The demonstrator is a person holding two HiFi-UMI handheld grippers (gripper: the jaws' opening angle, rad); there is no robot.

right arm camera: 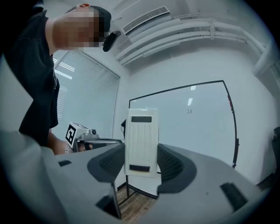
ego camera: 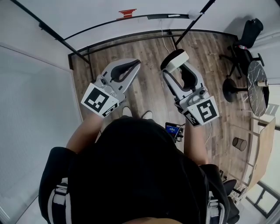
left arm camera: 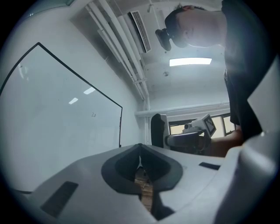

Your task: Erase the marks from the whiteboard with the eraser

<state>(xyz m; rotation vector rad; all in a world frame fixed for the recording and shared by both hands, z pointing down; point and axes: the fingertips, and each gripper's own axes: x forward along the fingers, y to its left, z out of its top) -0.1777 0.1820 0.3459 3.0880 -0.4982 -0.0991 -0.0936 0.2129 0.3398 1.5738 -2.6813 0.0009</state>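
The whiteboard (right arm camera: 188, 127) stands in front of me in its black frame, with a small handwritten mark (right arm camera: 189, 111) near its top; the left gripper view shows the same whiteboard (left arm camera: 57, 113) and mark (left arm camera: 93, 115). In the head view the whiteboard (ego camera: 100, 11) runs across the top. My right gripper (right arm camera: 141, 164) is shut on a white eraser (right arm camera: 141, 142), held upright and short of the board. From above, the eraser (ego camera: 175, 60) sticks out of the right gripper (ego camera: 176, 66). My left gripper (ego camera: 130, 65) is shut and holds nothing, its jaws (left arm camera: 140, 157) pressed together.
Wooden floor (ego camera: 148, 87) lies below, with the board's black stand legs (ego camera: 87, 52). A black office chair (ego camera: 245, 39) and a round dark table (ego camera: 257, 87) stand at the right. Window blinds (right arm camera: 83, 96) are left of the board. A small device (ego camera: 173, 129) hangs at the person's waist.
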